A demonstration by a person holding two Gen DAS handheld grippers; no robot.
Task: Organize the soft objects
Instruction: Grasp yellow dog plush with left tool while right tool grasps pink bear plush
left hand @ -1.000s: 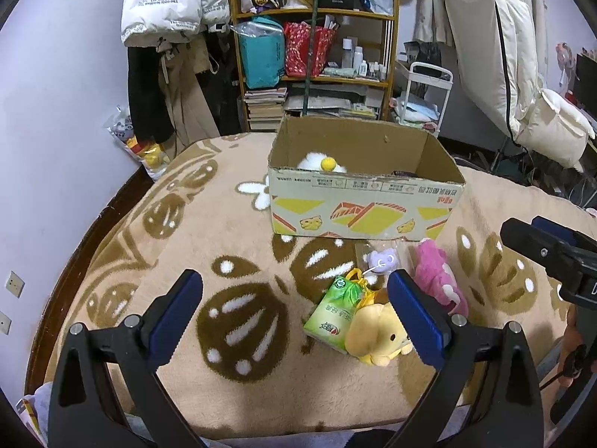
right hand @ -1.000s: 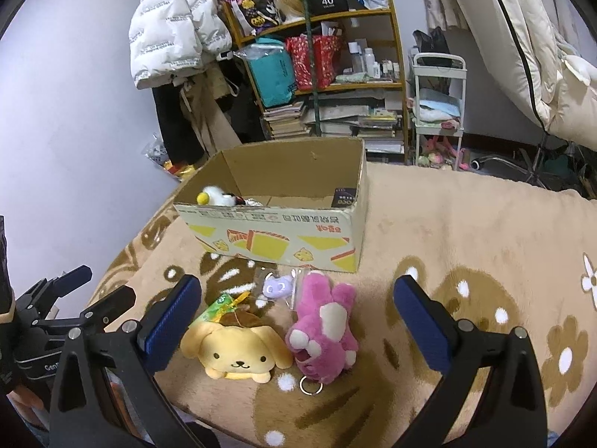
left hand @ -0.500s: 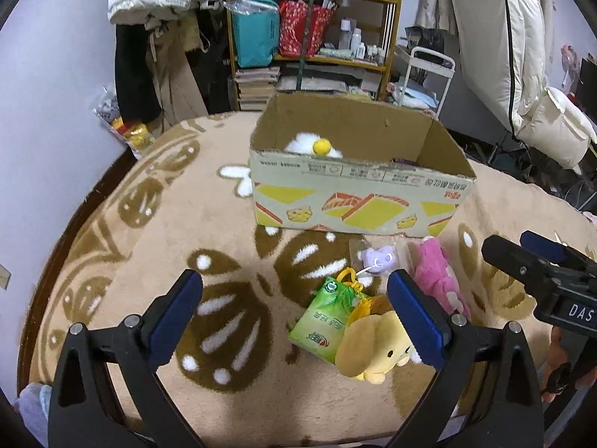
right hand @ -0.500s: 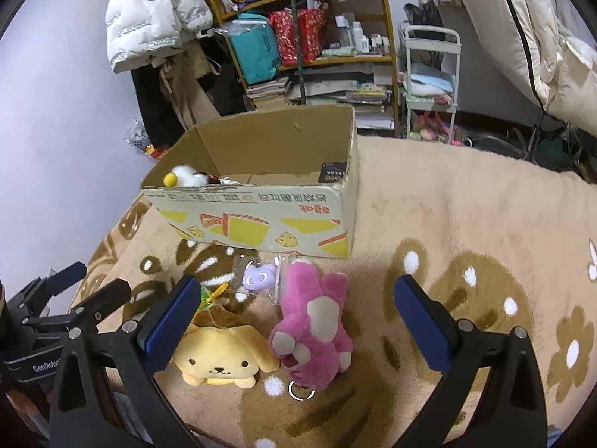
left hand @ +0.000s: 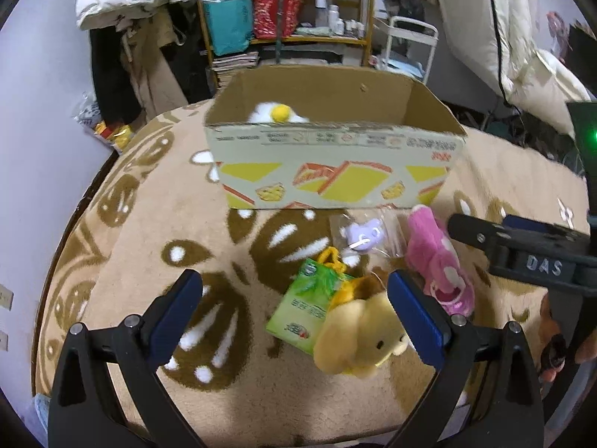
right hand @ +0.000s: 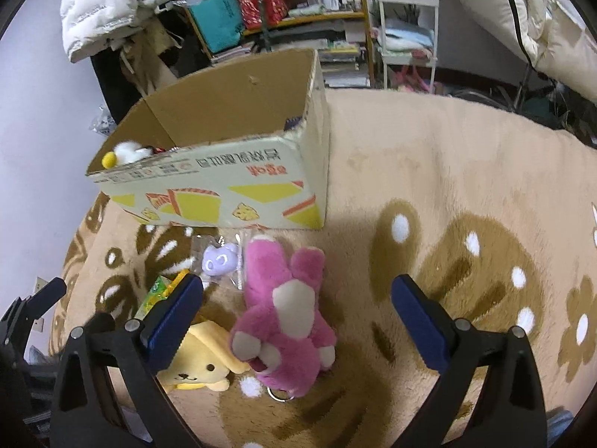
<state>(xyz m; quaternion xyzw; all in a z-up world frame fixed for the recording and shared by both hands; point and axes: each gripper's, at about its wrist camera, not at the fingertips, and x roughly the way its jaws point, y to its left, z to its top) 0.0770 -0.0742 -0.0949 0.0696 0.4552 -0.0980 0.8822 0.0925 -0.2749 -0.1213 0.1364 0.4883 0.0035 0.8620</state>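
A cardboard box (left hand: 335, 171) stands open on the patterned blanket, with a white and yellow plush (left hand: 278, 114) inside. In front of it lie a green pack (left hand: 304, 308), a yellow dog plush (left hand: 358, 336), a bagged purple toy (left hand: 363, 235) and a pink bear plush (left hand: 436, 261). My left gripper (left hand: 294, 317) is open and empty above the green pack and yellow dog. My right gripper (right hand: 296, 317) is open and empty above the pink bear (right hand: 285, 313). The box (right hand: 224, 183), yellow dog (right hand: 203, 366) and purple toy (right hand: 220, 259) also show in the right wrist view.
A cluttered shelf (left hand: 287, 11), hanging coats (left hand: 123, 0) and a white trolley (left hand: 408, 48) stand behind the bed. The blanket (right hand: 447, 186) stretches bare to the right of the box. The right gripper's body (left hand: 522, 254) shows at the right of the left wrist view.
Both grippers moved forward and lower toward the toys and box. The jaws stayed open and nothing was picked up.
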